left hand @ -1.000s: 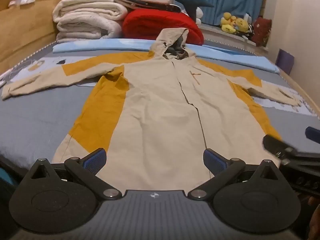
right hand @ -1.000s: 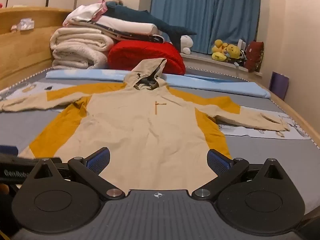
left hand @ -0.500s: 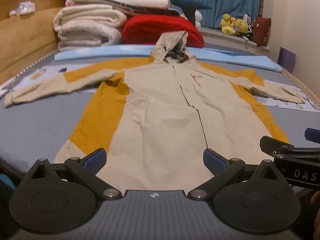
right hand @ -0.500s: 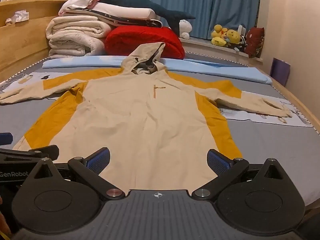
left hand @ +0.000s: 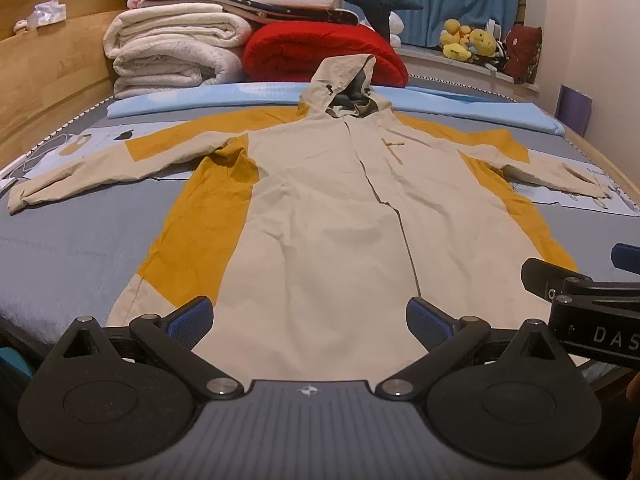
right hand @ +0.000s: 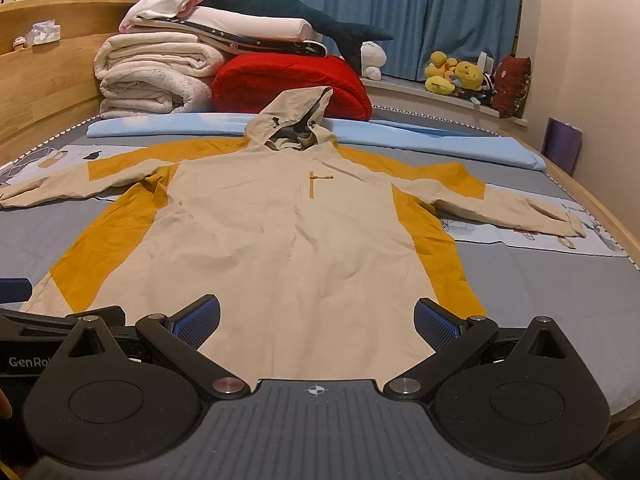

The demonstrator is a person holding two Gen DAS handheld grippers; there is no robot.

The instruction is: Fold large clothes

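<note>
Left gripper (left hand: 308,316) is spread wide, blue pads apart, gripping nothing, hovering just off the near hem of the jacket. Right gripper (right hand: 316,320) is the same deal: jaws wide, empty, parked beside the left one at the foot of the bed. Each shows up at the edge of the other's view, so they're close together.

The thing to fold is a big beige hooded cloth jacket with mustard-yellow side and shoulder panels (left hand: 320,216). It's laid flat on its back, front up, centre closure running down the middle, both sleeves stretched straight out to the sides and the hood (right hand: 296,120) propped up at the far end. My guess is it's spread like that on purpose, since flat with the sleeves out gives you clean fold lines. Nothing looks folded yet, so I'd say this is the very start, and the hem corners or sleeves are the likely first grabs.

It's lying on a bed with a grey sheet (left hand: 68,252), with a light blue folded pad (right hand: 420,136) across the far end. Behind that there's a stack of rolled white blankets (right hand: 148,80), a red fluffy blanket (right hand: 292,84) and a dark teal plush shark (right hand: 280,4) on top. Wooden headboard (left hand: 48,80) along the left, blue curtains (right hand: 408,12), and yellow stuffed toys (right hand: 452,76) on the window ledge. Lighting is dim and warm.
</note>
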